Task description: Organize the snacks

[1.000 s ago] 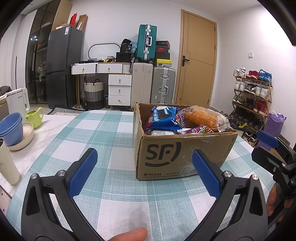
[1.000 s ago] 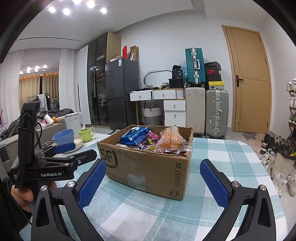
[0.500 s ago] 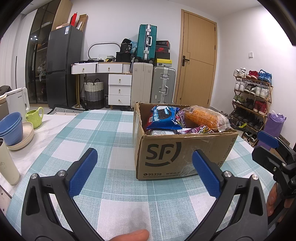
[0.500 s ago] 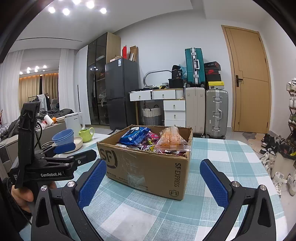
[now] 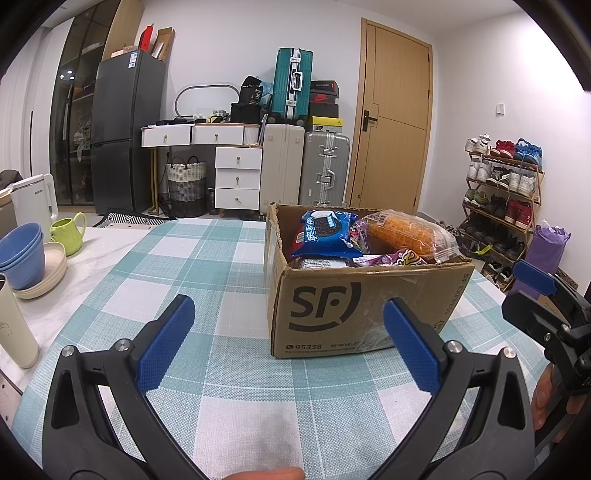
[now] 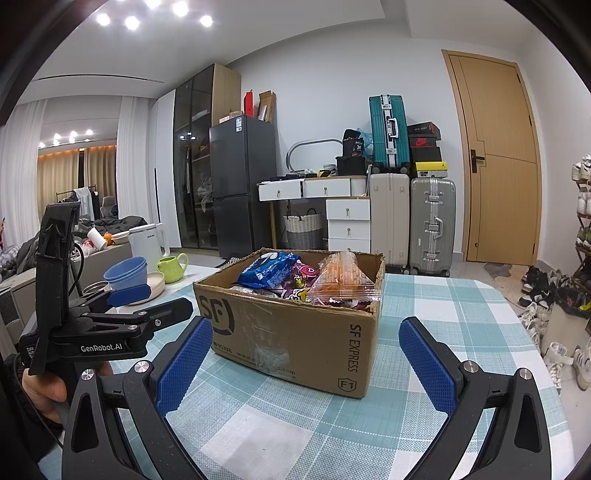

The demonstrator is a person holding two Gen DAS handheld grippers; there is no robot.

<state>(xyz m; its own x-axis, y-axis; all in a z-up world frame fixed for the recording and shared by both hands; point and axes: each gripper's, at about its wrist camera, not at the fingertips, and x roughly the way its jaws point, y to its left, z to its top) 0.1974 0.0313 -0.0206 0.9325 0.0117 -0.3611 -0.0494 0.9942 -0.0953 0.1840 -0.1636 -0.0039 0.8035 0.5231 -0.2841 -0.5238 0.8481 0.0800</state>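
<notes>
Bright ceiling spotlights (image 6: 153,14), sharp focus, fisheye-warped edges.

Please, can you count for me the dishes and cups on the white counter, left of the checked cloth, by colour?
Blue bowls: 2, nested
Cream plates: 2, stacked under the bowls
Green mug: 1
Cream tumbler: 1
Total: 6

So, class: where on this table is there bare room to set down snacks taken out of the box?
Bare checked cloth lies left of the cardboard box, up to the bowls, and in front of the box toward both open hand-held grippers. The table's left edge is crowded: bowls, green mug, tumbler.
</notes>
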